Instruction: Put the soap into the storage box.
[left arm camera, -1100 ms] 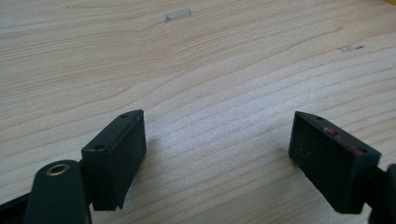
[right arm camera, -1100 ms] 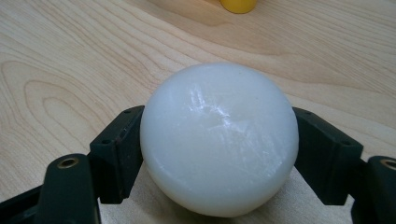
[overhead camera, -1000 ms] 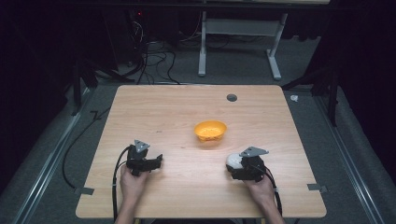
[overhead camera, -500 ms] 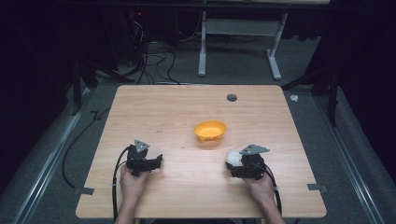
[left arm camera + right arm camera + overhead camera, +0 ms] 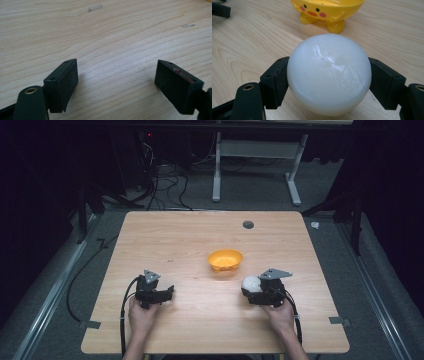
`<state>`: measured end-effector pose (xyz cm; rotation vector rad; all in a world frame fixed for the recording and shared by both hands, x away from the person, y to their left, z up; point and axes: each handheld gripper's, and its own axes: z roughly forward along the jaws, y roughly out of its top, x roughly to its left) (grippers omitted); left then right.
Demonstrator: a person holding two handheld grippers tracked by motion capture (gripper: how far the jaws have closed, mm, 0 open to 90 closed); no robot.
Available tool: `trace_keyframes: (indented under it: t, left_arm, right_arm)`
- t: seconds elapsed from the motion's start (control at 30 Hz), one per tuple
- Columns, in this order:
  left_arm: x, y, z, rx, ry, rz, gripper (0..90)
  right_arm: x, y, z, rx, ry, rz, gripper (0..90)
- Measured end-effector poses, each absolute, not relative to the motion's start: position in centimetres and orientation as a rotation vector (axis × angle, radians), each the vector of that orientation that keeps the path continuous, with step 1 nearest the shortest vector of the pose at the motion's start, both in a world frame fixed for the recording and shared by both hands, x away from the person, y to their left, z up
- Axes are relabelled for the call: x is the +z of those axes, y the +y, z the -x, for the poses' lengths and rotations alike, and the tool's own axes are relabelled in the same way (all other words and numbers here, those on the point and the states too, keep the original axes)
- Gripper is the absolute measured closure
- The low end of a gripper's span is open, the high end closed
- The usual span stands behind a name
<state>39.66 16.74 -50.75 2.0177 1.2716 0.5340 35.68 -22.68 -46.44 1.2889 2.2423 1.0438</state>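
A white ball [image 5: 329, 74] sits between the jaws of my right gripper [image 5: 329, 82], which is shut on it just above the wooden table [image 5: 185, 245]. In the high view the white ball [image 5: 250, 283] shows at the front of the right gripper [image 5: 252, 292], at the table's near right. A yellow duck-faced bowl [image 5: 225, 259] stands a little beyond it, near the table's middle; the bowl [image 5: 327, 11] rests on small feet in the right gripper view. My left gripper [image 5: 167, 295] rests at the near left, open, with bare wood between its jaws [image 5: 116, 82].
A small dark round hole [image 5: 248, 224] lies near the table's far edge. Tape tabs [image 5: 340, 321] mark the near corners. Cables trail off the left side to the floor [image 5: 90, 270]. A white desk frame [image 5: 255, 165] stands beyond the table.
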Motion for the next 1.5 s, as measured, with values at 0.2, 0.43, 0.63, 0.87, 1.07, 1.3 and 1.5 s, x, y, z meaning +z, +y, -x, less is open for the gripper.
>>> trace_keyframes:
  t: [0.2,0.43,0.63,0.87,1.07,1.3,1.5]
  left_arm:
    - [-50.7,16.7,-39.7,0.534,1.272,-2.018,19.3]
    - [-50.7,16.7,-39.7,0.534,1.272,-2.018,19.3]
    - [-50.7,16.7,-39.7,0.534,1.272,-2.017,19.3]
    - [-50.7,16.7,-39.7,0.533,1.272,-2.017,19.3]
    - [-50.7,16.7,-39.7,0.533,1.271,-2.017,19.3]
    - [-50.7,16.7,-39.7,0.533,1.271,-2.017,19.2]
    - [-50.8,16.7,-39.7,0.533,1.271,-2.018,19.1]
  right_arm:
    - [-45.7,-22.7,-35.9,1.049,2.230,-1.297,25.1]
    - [-45.0,-22.4,-36.3,1.053,2.233,-1.292,25.1]
    - [-44.3,-22.2,-36.7,1.050,2.250,-1.265,25.1]
    - [-43.6,-21.7,-37.2,1.048,2.260,-1.252,25.1]
    - [-43.1,-21.4,-37.9,1.042,2.270,-1.225,25.1]
    - [-42.4,-21.0,-38.6,1.063,2.270,-1.199,25.1]
    - [-42.0,-20.2,-39.6,1.066,2.267,-1.179,25.1]
